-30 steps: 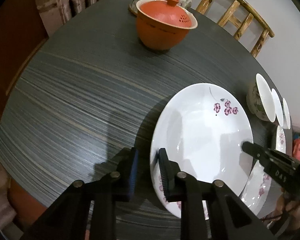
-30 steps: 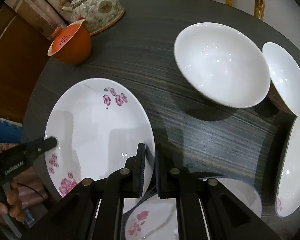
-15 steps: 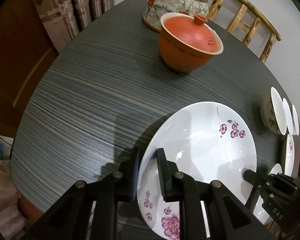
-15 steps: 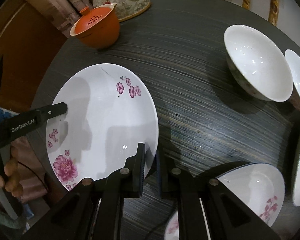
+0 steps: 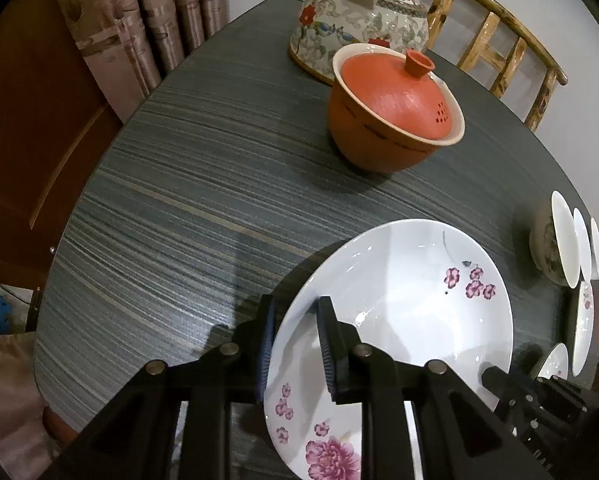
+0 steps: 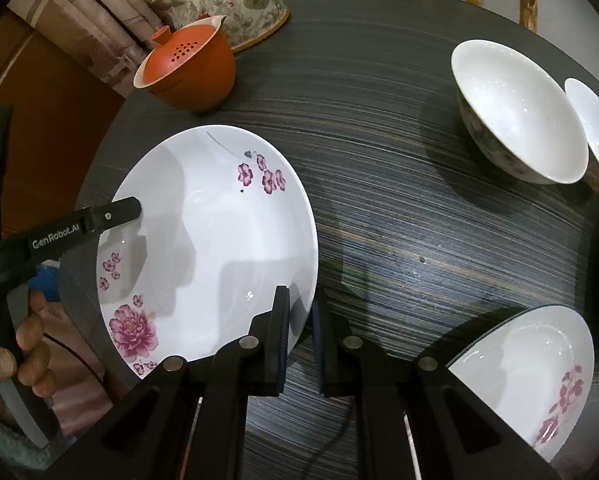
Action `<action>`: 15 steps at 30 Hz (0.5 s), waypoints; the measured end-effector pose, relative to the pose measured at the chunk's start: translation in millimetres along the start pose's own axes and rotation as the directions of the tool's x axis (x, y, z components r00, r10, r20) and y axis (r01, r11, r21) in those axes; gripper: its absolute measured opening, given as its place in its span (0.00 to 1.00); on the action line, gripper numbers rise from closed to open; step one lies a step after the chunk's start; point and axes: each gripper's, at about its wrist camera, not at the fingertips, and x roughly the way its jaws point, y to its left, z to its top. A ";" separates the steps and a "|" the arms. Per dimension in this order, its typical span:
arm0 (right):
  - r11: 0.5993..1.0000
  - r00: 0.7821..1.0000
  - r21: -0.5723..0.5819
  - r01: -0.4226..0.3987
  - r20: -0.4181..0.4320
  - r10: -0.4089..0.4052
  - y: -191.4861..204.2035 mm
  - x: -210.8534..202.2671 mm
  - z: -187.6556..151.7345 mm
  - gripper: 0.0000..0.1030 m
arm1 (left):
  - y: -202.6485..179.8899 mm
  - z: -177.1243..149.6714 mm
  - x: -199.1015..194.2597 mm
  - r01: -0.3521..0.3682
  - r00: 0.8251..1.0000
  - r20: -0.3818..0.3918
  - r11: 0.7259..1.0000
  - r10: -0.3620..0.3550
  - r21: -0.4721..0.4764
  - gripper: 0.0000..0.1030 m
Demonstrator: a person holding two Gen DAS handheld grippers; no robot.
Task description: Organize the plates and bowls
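Note:
A large white plate (image 5: 399,292) (image 6: 203,240) with pink flowers hangs just over the dark striped table (image 5: 179,200), near its left edge. My left gripper (image 5: 295,308) has the plate's near-left rim between its pads; its jaws are opening slightly, though the pads still look to be on the rim. One finger of that gripper (image 6: 115,216) reaches over the rim in the right wrist view. My right gripper (image 6: 301,300) is shut on the opposite rim, and its tip (image 5: 495,376) shows in the left wrist view.
An orange lidded cup (image 5: 391,120) (image 6: 191,68) and a floral teapot (image 5: 359,16) stand beyond the plate. Two white bowls (image 6: 519,112) sit at the far right, and a flowered dish (image 6: 527,360) at the near right. A wooden chair (image 5: 499,40) stands behind the table. A hand (image 6: 23,344) holds the left gripper.
Both grippers have carried the plate leftward, off the flowered dish beneath it and nearer the orange cup. The bowls have slid to the right in the right wrist view.

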 end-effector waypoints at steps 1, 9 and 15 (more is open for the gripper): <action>1.000 1.000 -0.002 0.002 0.001 -0.002 1.7 0.3 -0.1 0.11 | -0.5 1.4 0.8 0.003 1.000 -0.001 1.000 -0.003 -0.001 0.21; 1.000 1.000 0.006 -0.018 -0.010 0.018 -0.5 4.7 2.2 0.12 | 5.0 -3.4 -9.2 -0.004 1.000 0.031 0.999 0.002 0.041 0.21; 1.000 1.000 -0.009 -0.014 -0.008 0.014 0.2 6.1 3.0 0.13 | 12.3 -4.6 -23.1 -0.025 0.998 0.064 0.999 0.023 0.043 0.22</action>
